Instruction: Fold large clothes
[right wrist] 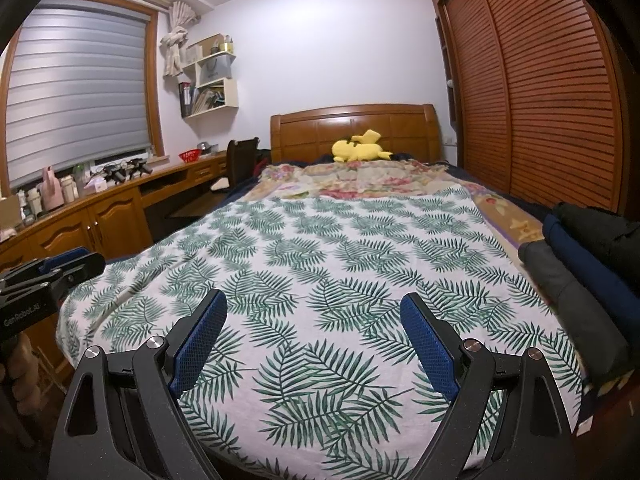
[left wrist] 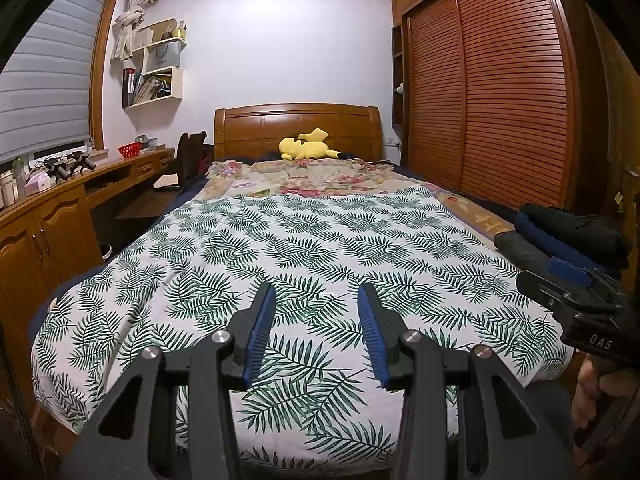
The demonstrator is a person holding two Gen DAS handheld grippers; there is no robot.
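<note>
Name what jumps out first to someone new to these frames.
The palm-leaf print sheet spread flat over the near half of the bed dominates both views. A yellow plush toy lies by the wooden headboard, and dark folded clothes are stacked at the bed's right edge. The left gripper and right gripper hover above the sheet, jaws open and empty.

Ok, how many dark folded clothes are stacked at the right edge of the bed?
3 that I can make out: a grey one nearest, a navy one behind it, a black one farthest back. More may be hidden beyond the frame edge.
</note>
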